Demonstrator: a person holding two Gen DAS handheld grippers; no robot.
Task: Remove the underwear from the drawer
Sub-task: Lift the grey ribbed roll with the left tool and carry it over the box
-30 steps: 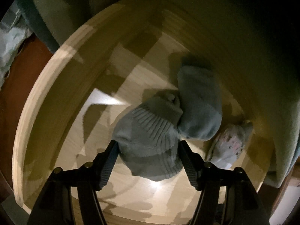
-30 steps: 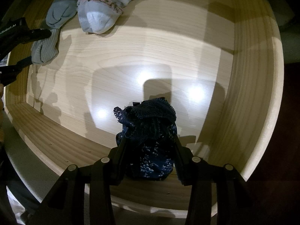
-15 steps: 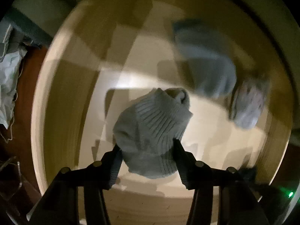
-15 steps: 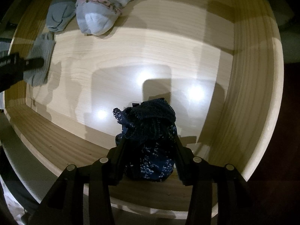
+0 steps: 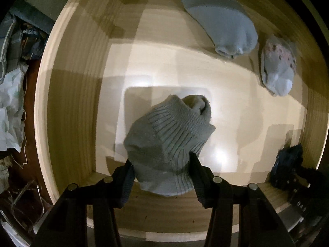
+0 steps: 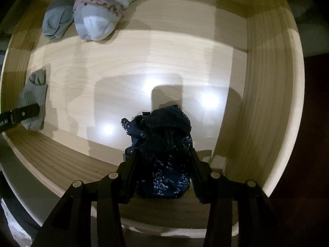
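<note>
My left gripper (image 5: pixel 161 164) is shut on a grey ribbed sock bundle (image 5: pixel 168 142) and holds it above the floor of the light wooden drawer (image 5: pixel 67 107). It also shows at the left edge of the right wrist view (image 6: pixel 34 100). My right gripper (image 6: pixel 162 160) is shut on dark blue lace underwear (image 6: pixel 164 148), held above the drawer's front wall (image 6: pixel 61 164). The underwear also shows in the left wrist view (image 5: pixel 287 164) at the lower right.
A light blue sock bundle (image 5: pixel 222 22) and a pink-patterned sock bundle (image 5: pixel 277 65) lie at the back of the drawer; both also show in the right wrist view (image 6: pixel 55 22) (image 6: pixel 98 16). Crumpled bags and clutter (image 5: pixel 12 72) lie left of the drawer.
My left gripper has closed on the grey sock bundle and lifted it up and back from the other socks. My right gripper has stayed nearly still with the underwear.
</note>
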